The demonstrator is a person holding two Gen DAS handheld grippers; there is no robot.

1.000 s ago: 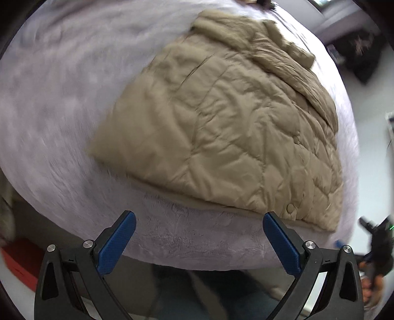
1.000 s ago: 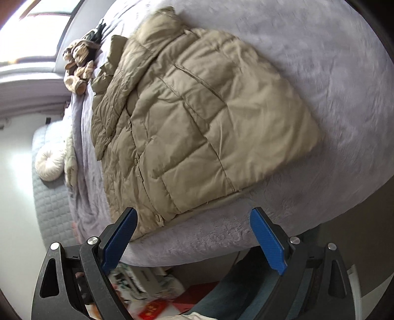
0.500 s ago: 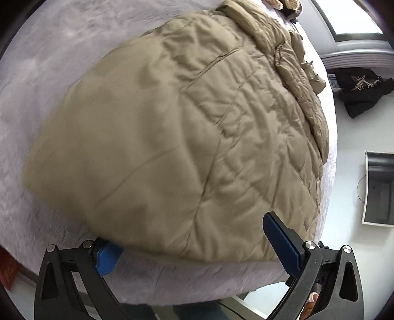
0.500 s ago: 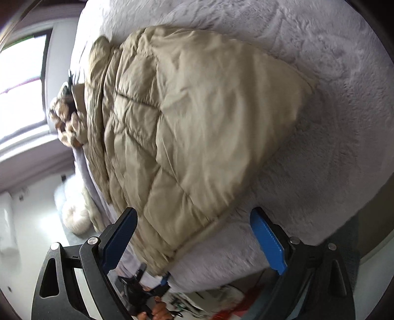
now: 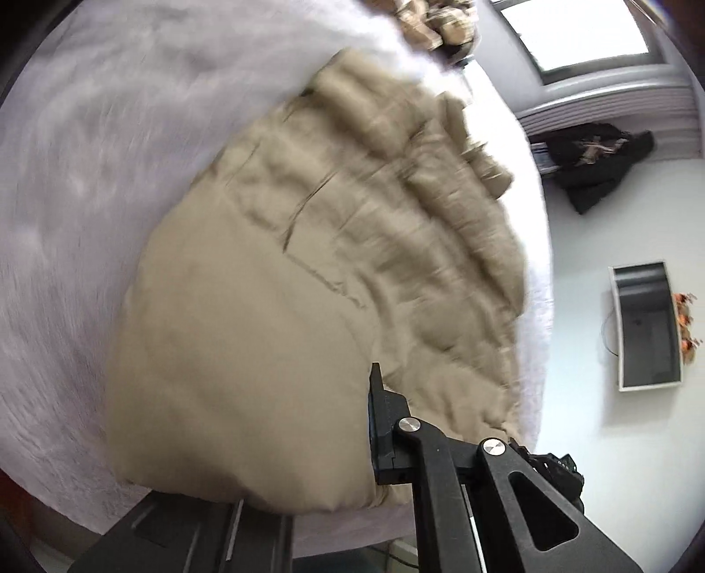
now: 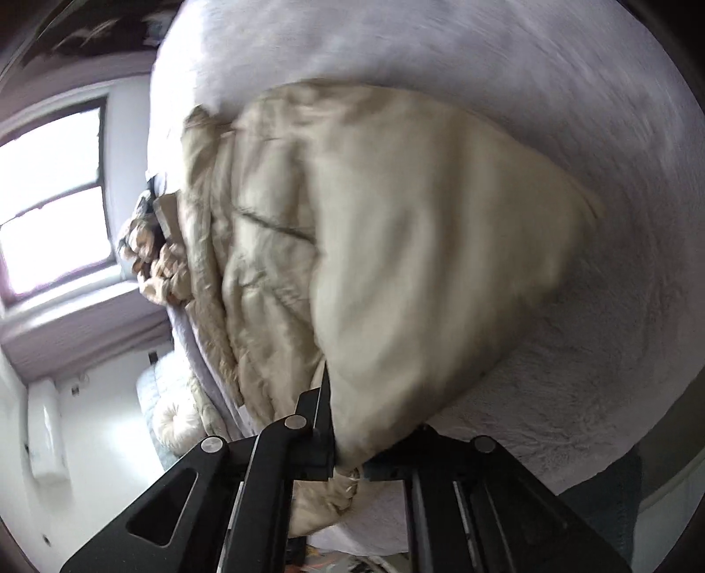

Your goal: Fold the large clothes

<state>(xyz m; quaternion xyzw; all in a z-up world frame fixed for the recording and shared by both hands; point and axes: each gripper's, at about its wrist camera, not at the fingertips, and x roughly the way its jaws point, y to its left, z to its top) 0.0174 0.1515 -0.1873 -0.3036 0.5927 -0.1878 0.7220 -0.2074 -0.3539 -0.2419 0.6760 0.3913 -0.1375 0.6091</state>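
Note:
A beige quilted jacket (image 5: 308, 264) lies on a bed with a pale lilac fleece cover (image 5: 88, 176). My left gripper (image 5: 365, 440) is closing its jaws on the jacket's near hem; the cloth bulges over the left finger, and only the right finger (image 5: 381, 432) shows. In the right wrist view the jacket (image 6: 396, 242) rises in a puffed fold from the fleece cover (image 6: 573, 396). My right gripper (image 6: 348, 454) is closing its jaws on the other hem corner, with cloth pinched between the black fingers.
A plush toy (image 5: 436, 22) lies at the bed's far end, near a window (image 5: 586, 31). Dark clothing (image 5: 595, 163) and a grey box (image 5: 645, 326) sit on the white floor to the right. A round cream cushion (image 6: 176, 423) lies beside the bed.
Both grippers went from wide open before the bed's edge to pinching the jacket's near hem. Both came in over the jacket, and the hem now lifts off the cover.

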